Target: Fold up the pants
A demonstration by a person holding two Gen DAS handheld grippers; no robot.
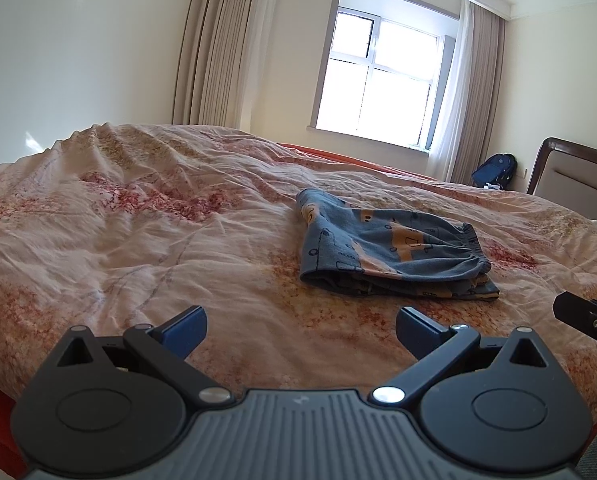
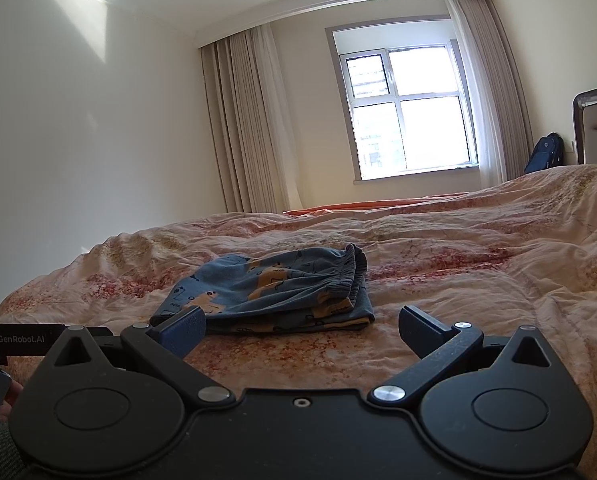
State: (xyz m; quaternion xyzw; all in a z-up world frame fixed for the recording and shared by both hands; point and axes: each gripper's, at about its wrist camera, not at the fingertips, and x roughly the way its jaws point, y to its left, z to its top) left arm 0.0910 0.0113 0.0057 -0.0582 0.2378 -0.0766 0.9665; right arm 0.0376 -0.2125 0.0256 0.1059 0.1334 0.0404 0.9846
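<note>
Small blue pants (image 1: 386, 248) with an orange print lie folded into a compact stack on the bed, elastic waistband to the right. In the right wrist view the same pants (image 2: 270, 292) lie just beyond the left fingertip. My left gripper (image 1: 300, 330) hovers open over bare quilt, short of the pants and to their left. My right gripper (image 2: 301, 330) is open too, holding nothing, close in front of the pants. Part of the right gripper's black body (image 1: 586, 320) shows at the right edge of the left wrist view.
A wrinkled floral quilt (image 1: 138, 240) covers the wide bed. A headboard (image 1: 574, 176) stands at the right, with a blue backpack (image 1: 494, 170) on the floor by the window (image 1: 382, 76). Beige curtains hang beside it. A hand (image 2: 2, 404) shows at lower left.
</note>
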